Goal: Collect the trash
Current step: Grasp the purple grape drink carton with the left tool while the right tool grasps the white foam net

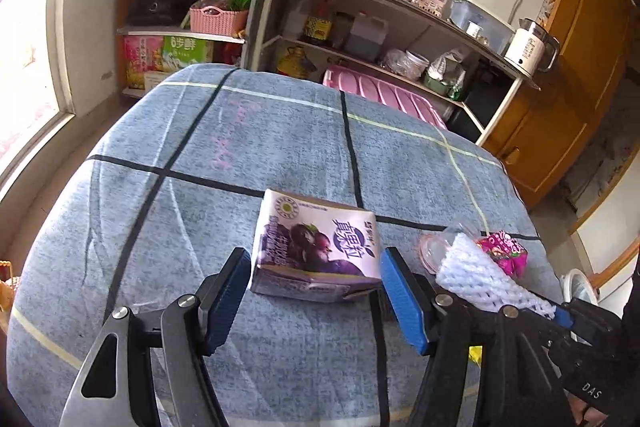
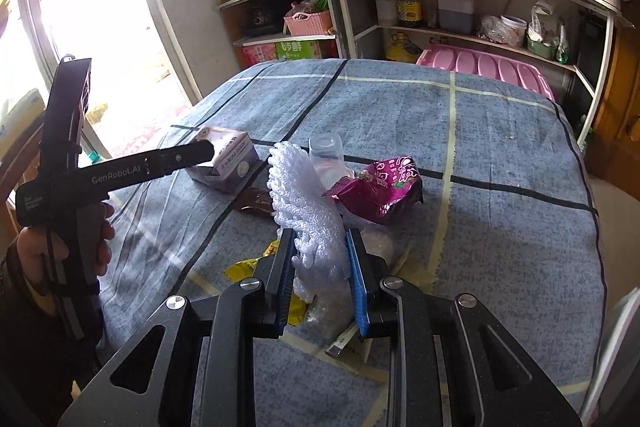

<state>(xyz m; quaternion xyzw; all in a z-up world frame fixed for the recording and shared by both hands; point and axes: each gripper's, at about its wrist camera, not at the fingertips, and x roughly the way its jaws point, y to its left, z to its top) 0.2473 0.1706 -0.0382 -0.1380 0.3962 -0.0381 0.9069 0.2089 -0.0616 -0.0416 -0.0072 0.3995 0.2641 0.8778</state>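
Note:
A purple grape-drink carton (image 1: 316, 247) lies on its side on the blue-grey checked tablecloth (image 1: 240, 147). My left gripper (image 1: 314, 259) straddles it, a blue pad close to each side, and I see no squeeze on it. My right gripper (image 2: 320, 239) is shut on a white foam fruit net (image 2: 304, 187), which stands up out of its jaws over a small pile of trash. The left wrist view shows the same foam net (image 1: 480, 275) at the right, with the right gripper's blue fingertip (image 1: 560, 313) behind it.
The pile holds a magenta snack packet (image 2: 384, 187), a clear plastic cup (image 2: 326, 155), a brown wrapper (image 2: 256, 203) and a yellow wrapper (image 2: 244, 267). A hand (image 2: 68, 243) holds the left gripper. Crowded kitchen shelves (image 2: 440, 27) and a pink crate (image 2: 488, 67) stand beyond the table.

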